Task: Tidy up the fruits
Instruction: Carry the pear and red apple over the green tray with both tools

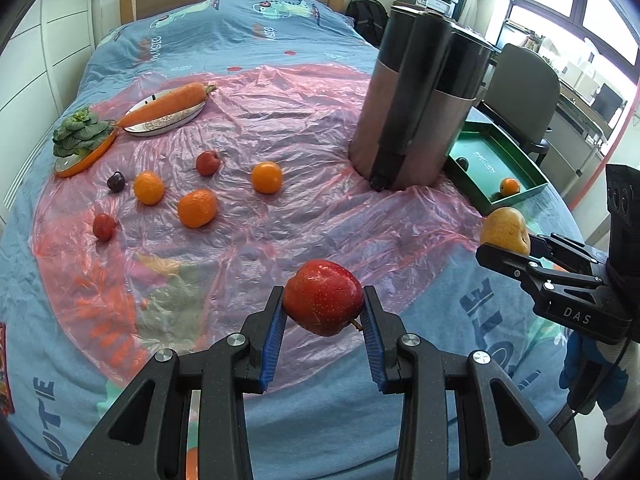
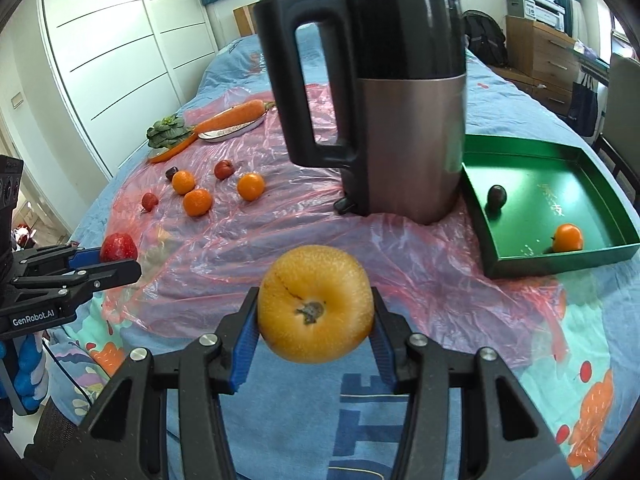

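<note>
My left gripper (image 1: 323, 300) is shut on a red apple (image 1: 324, 296), held above the bed's near edge; the same apple (image 2: 118, 247) shows at the left of the right wrist view. My right gripper (image 2: 314, 312) is shut on a yellow pear (image 2: 315, 305), seen in the left wrist view as the pear (image 1: 505, 229) near the green tray (image 1: 516, 196). The green tray (image 2: 560, 258) holds a small orange (image 2: 567, 237) and a dark plum (image 2: 496, 197). Three oranges (image 1: 196, 208), two small red fruits (image 1: 208, 162) and a dark plum (image 1: 116, 181) lie loose on the pink plastic sheet (image 1: 256, 232).
A tall metal and black kettle (image 2: 400, 120) stands on the sheet between the loose fruit and the tray. A carrot on a plate (image 1: 168, 106) and a leafy green on an orange dish (image 1: 82, 136) sit at the far left. A chair (image 1: 524, 88) stands beyond the tray.
</note>
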Available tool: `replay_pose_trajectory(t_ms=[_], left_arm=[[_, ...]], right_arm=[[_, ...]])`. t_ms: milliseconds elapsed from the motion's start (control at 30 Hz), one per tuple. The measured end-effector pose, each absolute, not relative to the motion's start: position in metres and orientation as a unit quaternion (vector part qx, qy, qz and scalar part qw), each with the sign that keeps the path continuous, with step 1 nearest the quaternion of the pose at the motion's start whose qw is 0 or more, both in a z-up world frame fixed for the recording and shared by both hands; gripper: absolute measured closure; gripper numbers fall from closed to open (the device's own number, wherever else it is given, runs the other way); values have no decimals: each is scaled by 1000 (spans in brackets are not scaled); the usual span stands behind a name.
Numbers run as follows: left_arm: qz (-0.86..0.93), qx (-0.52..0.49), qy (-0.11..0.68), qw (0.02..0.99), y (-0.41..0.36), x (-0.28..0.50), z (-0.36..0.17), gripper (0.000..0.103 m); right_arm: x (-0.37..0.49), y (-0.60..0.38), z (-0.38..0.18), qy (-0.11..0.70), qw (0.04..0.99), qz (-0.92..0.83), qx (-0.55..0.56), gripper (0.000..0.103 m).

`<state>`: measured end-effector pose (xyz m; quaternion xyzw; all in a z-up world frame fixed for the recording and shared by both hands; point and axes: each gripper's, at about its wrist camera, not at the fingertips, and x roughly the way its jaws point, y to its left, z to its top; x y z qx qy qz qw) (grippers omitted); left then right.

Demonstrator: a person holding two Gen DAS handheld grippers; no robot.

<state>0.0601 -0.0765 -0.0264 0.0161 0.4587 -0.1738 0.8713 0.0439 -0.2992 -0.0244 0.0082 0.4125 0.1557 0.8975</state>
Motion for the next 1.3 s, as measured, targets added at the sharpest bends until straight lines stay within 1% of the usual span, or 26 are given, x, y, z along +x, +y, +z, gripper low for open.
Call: replay_pose_trajectory(t_ms=[700,1300], left_arm=[[-281,73,452,844,-204,47,-5,71],[-340,97,455,817,-303,85,-7,71]], right_arm=[[49,-417,-6,377,921,68,67,15],[91,-505,-6,355,929,11,99,15]])
